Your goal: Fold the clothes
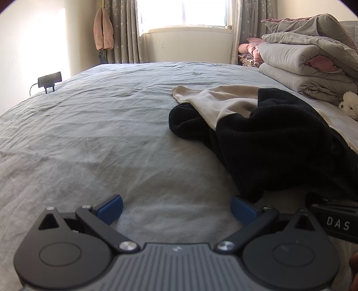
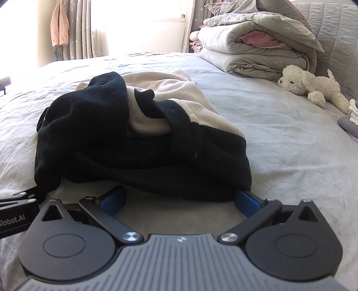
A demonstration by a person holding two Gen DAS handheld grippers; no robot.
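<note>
Grey cotton pretty much fills both my feeds, that's the bedsheet point(image 1: 94, 134), wrinkled all over and running back to a bright window point(image 1: 183, 13) with star-print curtains point(image 1: 125, 31) either side. Next biggest thing is the stack of folded grey quilts point(image 2: 252, 49) with a bit of pink showing in the folds, piled at the far right of the bed against the headboard. Then the actual job: a crumpled black and cream garment point(image 2: 138, 138) heaped on the sheet, black fabric bunched up front with the cream part poking out behind and to the right. In my right wrist view it sits dead ahead, its near hem just at the fingertips; in my left wrist view it's off to the right, with one black corner drooping down right next to the right-side blue pad. My left gripper point(image 1: 176, 209) has its fingers spread wide with nothing but bare sheet between them. My right gripper point(image 2: 181, 201) is spread wide too, and the black hem sits right at the tips; can't really tell if the pads touch it, but they aren't clamped on it. Smaller stuff: a white plush dog point(image 2: 313, 85) lying on its side near the quilts, a pinkish towel point(image 1: 103, 30) hanging by the curtain, and a little dark gadget on a stand point(image 1: 49, 78) past the bed's left edge.
</note>
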